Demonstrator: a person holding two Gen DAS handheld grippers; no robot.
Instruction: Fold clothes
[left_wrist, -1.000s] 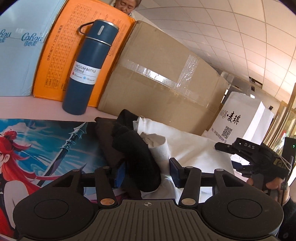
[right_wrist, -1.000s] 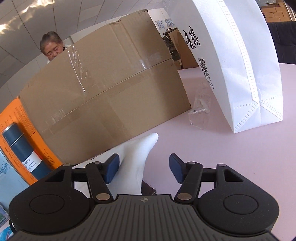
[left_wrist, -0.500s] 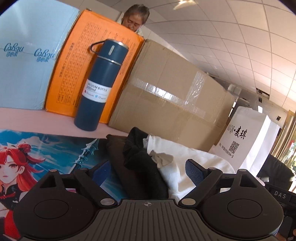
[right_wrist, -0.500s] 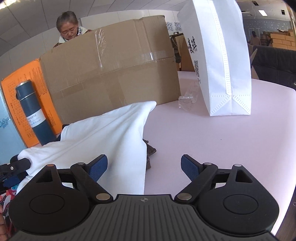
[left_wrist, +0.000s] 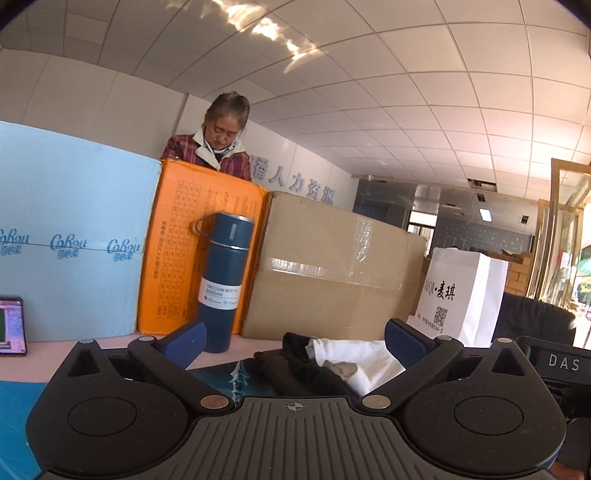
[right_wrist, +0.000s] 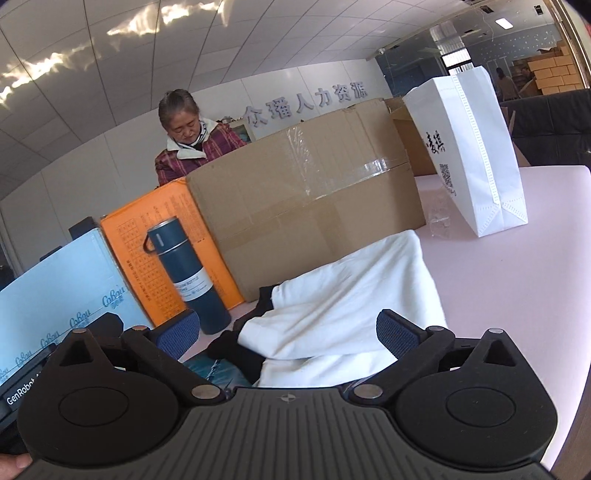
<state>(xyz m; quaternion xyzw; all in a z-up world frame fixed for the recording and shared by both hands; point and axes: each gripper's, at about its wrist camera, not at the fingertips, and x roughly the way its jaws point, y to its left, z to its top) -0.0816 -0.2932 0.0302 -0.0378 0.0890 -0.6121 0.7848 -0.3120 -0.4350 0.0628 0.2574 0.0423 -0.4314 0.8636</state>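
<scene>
A white garment (right_wrist: 351, 295) lies spread over a dark garment (right_wrist: 236, 347) on the pink table (right_wrist: 517, 277). In the left wrist view the same pile shows low and ahead: the dark cloth (left_wrist: 295, 365) at left, the white cloth (left_wrist: 354, 354) at right. My left gripper (left_wrist: 294, 341) is pulled back from the pile, its jaws opening wide with nothing gripped. My right gripper (right_wrist: 287, 334) hovers over the near edge of the white garment, jaws also opening wide, pads clear of the cloth.
A blue vacuum bottle (left_wrist: 221, 280) stands behind the pile. Along the back are a cardboard box (left_wrist: 332, 280), an orange box (left_wrist: 177, 251) and a light blue box (left_wrist: 66, 240). A white bag (left_wrist: 461, 295) stands at right. A person (left_wrist: 221, 147) stands behind the boxes.
Both grippers have opened wide and drawn back and up from the pile. The left let go of the dark cloth, the right of the white garment, which now lies spread out.
</scene>
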